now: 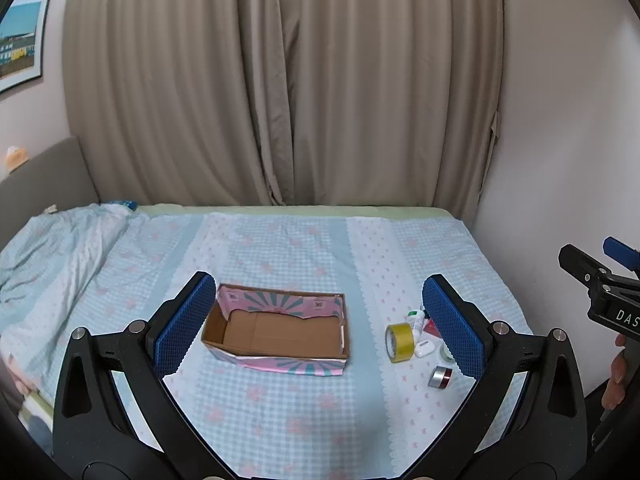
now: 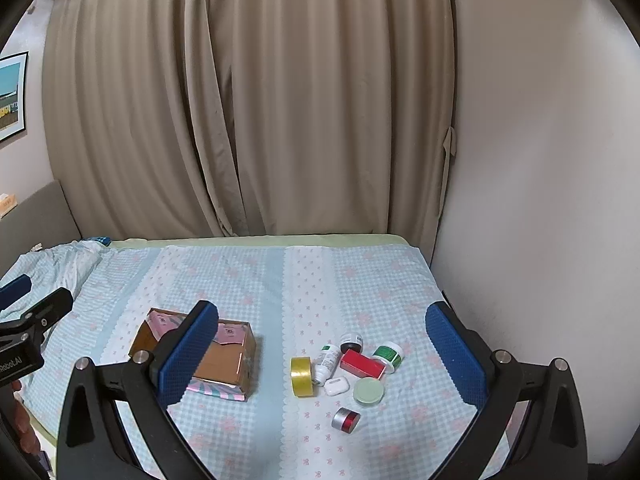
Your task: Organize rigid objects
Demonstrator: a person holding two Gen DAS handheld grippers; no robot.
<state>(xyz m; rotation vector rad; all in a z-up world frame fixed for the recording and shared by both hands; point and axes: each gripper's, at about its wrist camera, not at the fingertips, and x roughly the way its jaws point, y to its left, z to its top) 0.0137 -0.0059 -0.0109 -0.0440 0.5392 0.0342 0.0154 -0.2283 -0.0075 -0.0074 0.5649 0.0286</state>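
An open cardboard box with pink patterned flaps lies on the bed, nothing inside it. Right of it sits a cluster: a yellow tape roll, a white bottle, a red box, a green-lidded jar, a dark jar, a white earbud case, a pale green round lid and a small red-and-silver roll. My left gripper hovers open over the box. My right gripper hovers open over the cluster. Neither holds anything.
The bed carries a light blue checked sheet, with a crumpled quilt at far left. Beige curtains hang behind, and a white wall bounds the right side. A grey headboard stands left.
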